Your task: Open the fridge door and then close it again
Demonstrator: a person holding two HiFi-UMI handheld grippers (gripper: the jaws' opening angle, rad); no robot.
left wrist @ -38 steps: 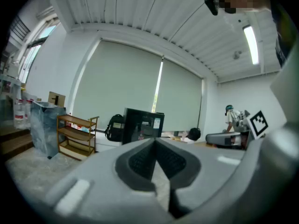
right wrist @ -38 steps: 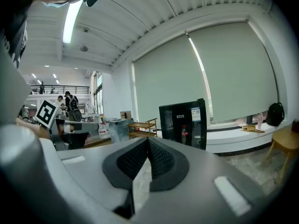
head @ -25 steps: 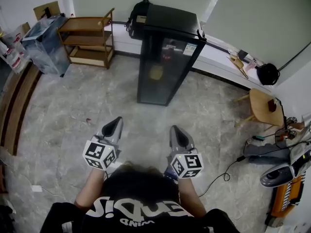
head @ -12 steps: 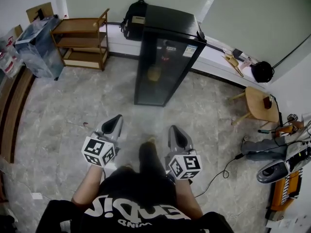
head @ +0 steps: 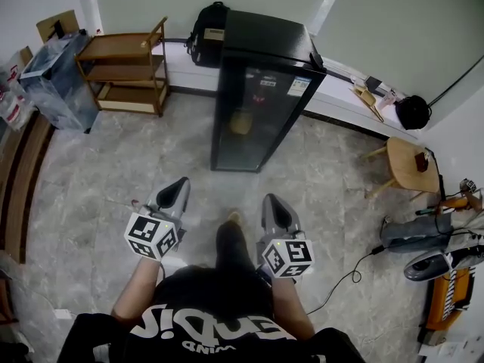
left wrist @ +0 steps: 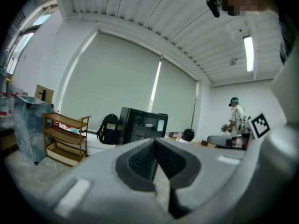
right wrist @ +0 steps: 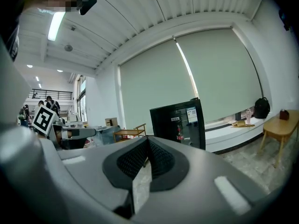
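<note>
I hold left gripper and right gripper pressed together, empty, facing the closed black glass-door fridge at the floor's far edge.

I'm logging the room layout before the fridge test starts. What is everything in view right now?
fridge: one, black with a glass door, door closed, centre back against the window ledge
backpack: one, black, on the ledge just left of the fridge
shelf rack: one, brown wood, left of the backpack
covered bin: one, bluish under clear plastic, far left
stool: one, light wood, on the floor right of the fridge
round bag: one, black, on the ledge at the right
bystander: one, pale top, far off at the right in the left gripper view
shirt: one, black with white print, on the person, bottom centre
left gripper: one, grey, jaws shut, empty, aimed toward the fridge
right gripper: one, grey, jaws shut, empty, beside the left one
</note>
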